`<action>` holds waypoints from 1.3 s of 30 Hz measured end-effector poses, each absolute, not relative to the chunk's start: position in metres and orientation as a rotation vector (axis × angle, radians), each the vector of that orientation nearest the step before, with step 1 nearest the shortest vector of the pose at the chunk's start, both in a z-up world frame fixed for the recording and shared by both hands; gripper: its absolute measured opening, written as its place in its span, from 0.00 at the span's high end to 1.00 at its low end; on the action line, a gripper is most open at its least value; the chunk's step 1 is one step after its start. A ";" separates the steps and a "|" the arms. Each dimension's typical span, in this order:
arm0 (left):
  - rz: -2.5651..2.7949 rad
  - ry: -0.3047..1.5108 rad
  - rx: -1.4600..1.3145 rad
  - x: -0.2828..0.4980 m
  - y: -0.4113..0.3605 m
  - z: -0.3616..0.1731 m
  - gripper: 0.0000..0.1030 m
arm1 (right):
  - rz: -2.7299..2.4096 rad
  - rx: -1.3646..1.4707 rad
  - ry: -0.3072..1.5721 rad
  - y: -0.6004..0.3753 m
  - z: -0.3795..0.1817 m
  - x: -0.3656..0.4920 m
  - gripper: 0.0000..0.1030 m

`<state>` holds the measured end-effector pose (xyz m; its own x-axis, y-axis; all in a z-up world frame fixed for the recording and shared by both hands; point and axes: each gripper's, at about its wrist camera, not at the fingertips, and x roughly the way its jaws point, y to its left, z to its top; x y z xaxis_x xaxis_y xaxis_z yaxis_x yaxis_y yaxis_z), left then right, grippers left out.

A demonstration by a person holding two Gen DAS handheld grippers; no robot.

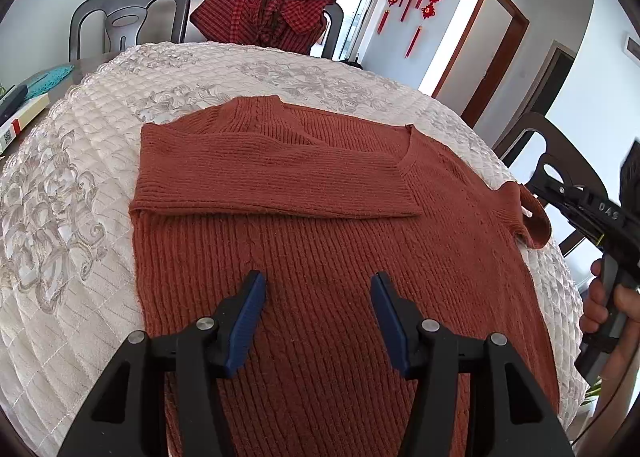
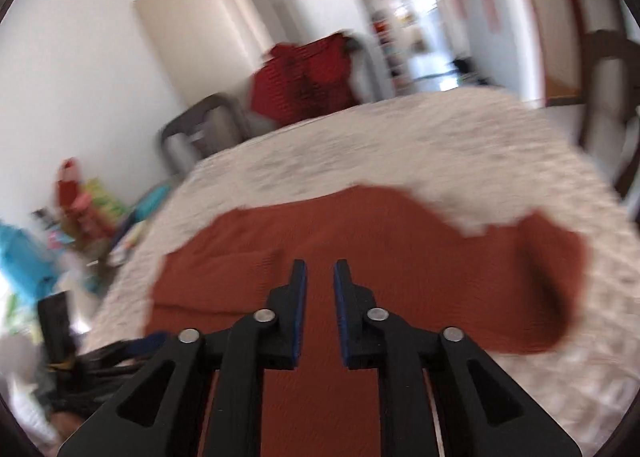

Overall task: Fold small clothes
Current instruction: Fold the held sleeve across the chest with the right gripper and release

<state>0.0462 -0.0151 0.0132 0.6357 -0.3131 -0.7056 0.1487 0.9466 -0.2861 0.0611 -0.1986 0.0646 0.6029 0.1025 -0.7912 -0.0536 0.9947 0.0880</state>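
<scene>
the rust sweater (image 1: 320, 225) is spread flat on the quilted desk (image 1: 72, 185), one sleeve (image 1: 272, 177) already laid across its chest, while the left gripper (image 1: 318, 313) is held wide and empty above it, the right gripper (image 2: 320, 289) narrowed, nothing held, chairs and a plaid garment (image 1: 268, 13) behind

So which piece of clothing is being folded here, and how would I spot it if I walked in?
Look at the table under the white quilted cover. Lying flat in its middle is the rust-orange ribbed sweater, one sleeve already folded across its chest. The only other garment, a red checked shirt, is draped over a chair at the far side, off the table.
</scene>
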 end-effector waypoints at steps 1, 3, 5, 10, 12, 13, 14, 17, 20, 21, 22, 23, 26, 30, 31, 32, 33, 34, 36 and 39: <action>-0.269 0.843 -0.207 0.046 -0.016 0.013 0.41 | 0.023 0.049 0.895 -0.212 0.068 0.057 0.74; -0.274 0.844 -0.199 0.046 -0.018 0.013 0.39 | -0.127 0.062 0.854 -0.246 0.075 0.048 0.64; -0.275 0.844 -0.194 0.046 -0.018 0.014 0.38 | -0.228 0.045 0.839 -0.269 0.078 0.042 0.53; -0.277 0.844 -0.193 0.046 -0.018 0.014 0.37 | -0.302 -0.111 0.939 -0.281 0.063 0.054 0.53; -0.277 0.844 -0.195 0.046 -0.018 0.014 0.37 | -0.281 -0.207 0.941 -0.274 0.059 0.060 0.54; -0.278 0.844 -0.196 0.046 -0.018 0.014 0.37 | -0.277 -0.238 0.941 -0.270 0.055 0.065 0.53; -0.278 0.843 -0.197 0.047 -0.018 0.014 0.37 | -0.276 -0.262 0.950 -0.269 0.052 0.072 0.54; -0.279 0.843 -0.199 0.047 -0.018 0.014 0.37 | -0.295 -0.267 1.019 -0.278 0.038 0.091 0.95; -0.280 0.843 -0.199 0.046 -0.018 0.013 0.37 | -0.293 -0.214 0.994 -0.279 0.046 0.093 0.95; -0.280 0.843 -0.196 0.046 -0.019 0.013 0.37 | -0.277 -0.193 0.967 -0.277 0.051 0.092 0.95; -0.281 0.843 -0.192 0.046 -0.019 0.013 0.36 | -0.232 -0.157 0.916 -0.272 0.063 0.090 0.95; -0.282 0.844 -0.187 0.046 -0.019 0.013 0.35 | -0.188 -0.129 0.876 -0.265 0.073 0.088 0.95; -0.281 0.844 -0.181 0.046 -0.020 0.014 0.34 | -0.043 -0.075 0.796 -0.233 0.092 0.086 0.95; -0.288 0.842 -0.202 0.046 -0.016 0.014 0.34 | 0.199 -0.038 0.830 -0.179 0.084 0.092 0.94; -0.291 0.845 -0.214 0.046 -0.015 0.015 0.34 | 0.245 -0.031 0.859 -0.170 0.077 0.094 0.93; -0.296 0.848 -0.231 0.046 -0.013 0.017 0.34 | 0.305 -0.021 0.909 -0.158 0.065 0.096 0.92; -0.311 0.852 -0.261 0.046 -0.011 0.018 0.34 | 0.352 -0.017 0.958 -0.148 0.053 0.097 0.88; -0.326 0.853 -0.286 0.046 -0.009 0.020 0.34 | 0.383 -0.017 0.993 -0.141 0.044 0.095 0.87; -0.347 0.839 -0.322 0.046 -0.005 0.027 0.34 | 0.427 -0.022 1.028 -0.132 0.033 0.088 0.87; -0.373 0.830 -0.344 0.053 -0.005 0.036 0.34 | 0.452 -0.003 1.037 -0.137 0.030 0.077 0.74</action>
